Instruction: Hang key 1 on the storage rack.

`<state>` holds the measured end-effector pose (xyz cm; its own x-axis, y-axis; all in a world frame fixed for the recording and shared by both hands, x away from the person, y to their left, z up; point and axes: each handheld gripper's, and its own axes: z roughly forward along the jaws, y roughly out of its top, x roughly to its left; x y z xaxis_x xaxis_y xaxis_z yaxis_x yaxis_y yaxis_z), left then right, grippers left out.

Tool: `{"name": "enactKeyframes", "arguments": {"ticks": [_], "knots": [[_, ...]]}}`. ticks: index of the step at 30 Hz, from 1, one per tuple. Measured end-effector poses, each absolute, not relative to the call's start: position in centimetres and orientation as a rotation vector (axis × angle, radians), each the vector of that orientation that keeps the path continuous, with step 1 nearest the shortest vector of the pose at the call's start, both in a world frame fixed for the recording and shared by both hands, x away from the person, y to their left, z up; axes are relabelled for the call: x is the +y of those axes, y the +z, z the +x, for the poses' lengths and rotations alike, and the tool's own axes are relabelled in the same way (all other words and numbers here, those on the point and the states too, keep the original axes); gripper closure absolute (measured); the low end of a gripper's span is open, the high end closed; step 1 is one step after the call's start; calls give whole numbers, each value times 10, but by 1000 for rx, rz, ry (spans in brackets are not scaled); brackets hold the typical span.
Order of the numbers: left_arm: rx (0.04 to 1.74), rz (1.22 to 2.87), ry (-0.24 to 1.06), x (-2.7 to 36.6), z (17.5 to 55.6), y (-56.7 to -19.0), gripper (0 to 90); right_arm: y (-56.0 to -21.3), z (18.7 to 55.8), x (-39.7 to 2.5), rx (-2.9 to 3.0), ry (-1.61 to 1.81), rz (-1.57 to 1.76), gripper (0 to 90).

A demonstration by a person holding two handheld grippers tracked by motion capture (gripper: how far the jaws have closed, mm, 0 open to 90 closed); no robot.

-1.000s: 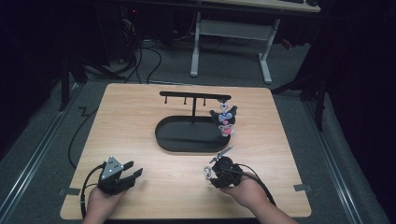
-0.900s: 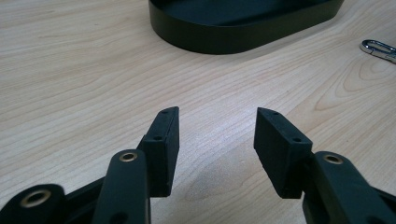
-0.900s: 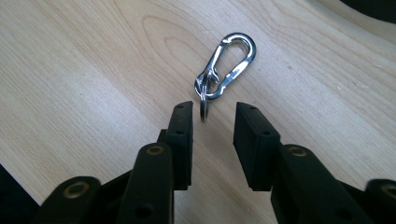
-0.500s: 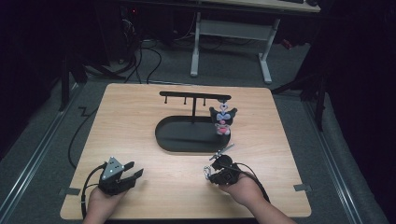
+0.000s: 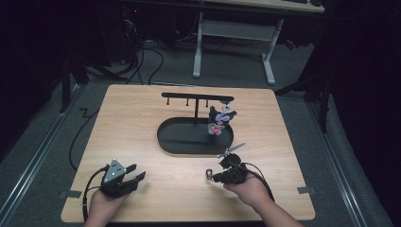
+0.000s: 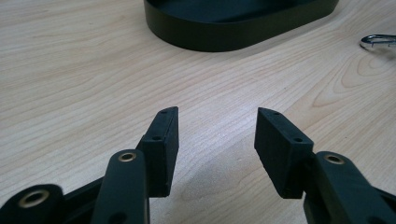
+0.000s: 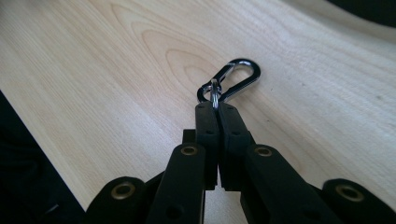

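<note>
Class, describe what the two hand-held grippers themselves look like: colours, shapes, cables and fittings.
Both are black. The left gripper carries a grey three-cornered plate; its jaws are flat blocky pads with small screw holes. Brass-coloured rivets mark the linkages of the right gripper. A black cable trails from each.

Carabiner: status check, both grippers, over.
Right gripper shut on carabiner, low over table. Left gripper open, empty. Black tray ahead, path clear.

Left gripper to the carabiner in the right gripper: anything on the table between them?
Nothing: in the high view, only bare wood of the table lies between the left gripper and the carabiner clamped in the right gripper.
</note>
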<state>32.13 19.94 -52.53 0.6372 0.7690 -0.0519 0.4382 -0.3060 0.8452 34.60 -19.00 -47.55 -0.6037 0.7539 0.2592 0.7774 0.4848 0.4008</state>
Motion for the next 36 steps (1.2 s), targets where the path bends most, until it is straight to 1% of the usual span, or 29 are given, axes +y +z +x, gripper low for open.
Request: {"name": "enactKeyframes", "arguments": {"ticks": [16,26,36], "knots": [[944,1938,460,201,321,-525,493,-429,356,-196,-2688,-789,-1375,892],[943,1933,458,202,321,-525,488,-391,377,-193,-2718,-798,-1384,892],[940,1930,464,203,321,-524,484,-368,400,-188,-2717,-793,-1409,892]]}}
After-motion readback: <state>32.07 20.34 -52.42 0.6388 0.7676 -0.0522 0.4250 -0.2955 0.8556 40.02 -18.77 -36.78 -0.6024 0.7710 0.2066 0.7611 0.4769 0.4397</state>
